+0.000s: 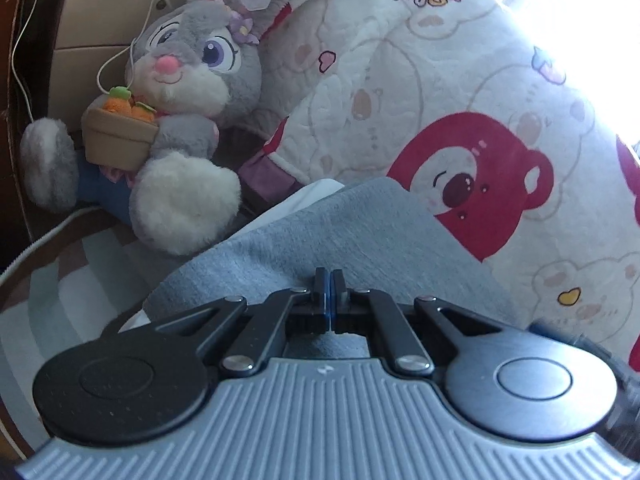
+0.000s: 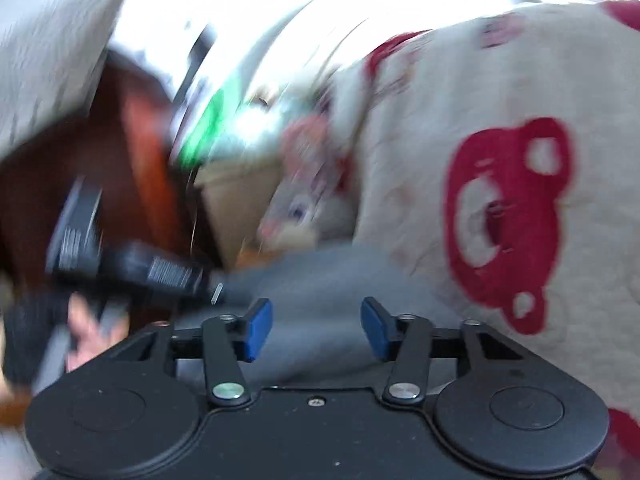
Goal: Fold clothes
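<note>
Left gripper [image 1: 329, 280] fingers closed, pinching grey garment [image 1: 320, 232]; right gripper [image 2: 317, 330] fingers apart above it

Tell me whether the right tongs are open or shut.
Open. The right tongs show their blue pads set well apart, with the grey garment visible in the gap and nothing gripped between them.

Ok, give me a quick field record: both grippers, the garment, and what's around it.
left gripper: fingers shut, apparently pinching the grey knit garment
right gripper: fingers open, empty, above the same garment; view blurred
backdrop: white quilted blanket with red bear print, partly under the garment
beside: grey plush rabbit holding a carrot basket
</note>
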`<act>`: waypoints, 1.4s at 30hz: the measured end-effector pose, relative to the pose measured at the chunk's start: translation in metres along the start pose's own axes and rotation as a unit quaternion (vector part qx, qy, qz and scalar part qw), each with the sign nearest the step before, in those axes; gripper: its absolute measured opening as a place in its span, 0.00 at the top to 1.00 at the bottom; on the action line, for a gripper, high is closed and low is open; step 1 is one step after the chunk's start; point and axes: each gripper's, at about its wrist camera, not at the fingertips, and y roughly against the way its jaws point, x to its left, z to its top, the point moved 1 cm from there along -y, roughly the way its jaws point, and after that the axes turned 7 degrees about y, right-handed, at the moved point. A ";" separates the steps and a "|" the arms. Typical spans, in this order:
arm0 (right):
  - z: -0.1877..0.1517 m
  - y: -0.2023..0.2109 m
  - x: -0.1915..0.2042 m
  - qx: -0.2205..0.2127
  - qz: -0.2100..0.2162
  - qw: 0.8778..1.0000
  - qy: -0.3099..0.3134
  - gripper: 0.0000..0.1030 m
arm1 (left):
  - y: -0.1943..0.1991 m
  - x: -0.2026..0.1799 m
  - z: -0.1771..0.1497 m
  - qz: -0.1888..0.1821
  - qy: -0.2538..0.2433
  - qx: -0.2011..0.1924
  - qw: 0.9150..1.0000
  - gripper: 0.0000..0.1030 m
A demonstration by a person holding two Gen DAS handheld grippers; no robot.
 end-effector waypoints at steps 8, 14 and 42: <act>-0.023 0.011 0.082 0.026 0.146 0.980 0.136 0.57 | -0.001 0.003 0.005 0.007 -0.012 0.000 1.000 0.97; 0.004 0.050 0.026 -0.058 0.080 0.995 0.022 0.41 | 0.029 0.000 0.000 -0.002 -0.060 -0.058 0.997 0.84; -0.016 0.000 -0.073 0.024 -0.130 0.988 -0.075 0.43 | 0.087 -0.045 -0.125 -0.005 -0.361 0.022 0.932 0.27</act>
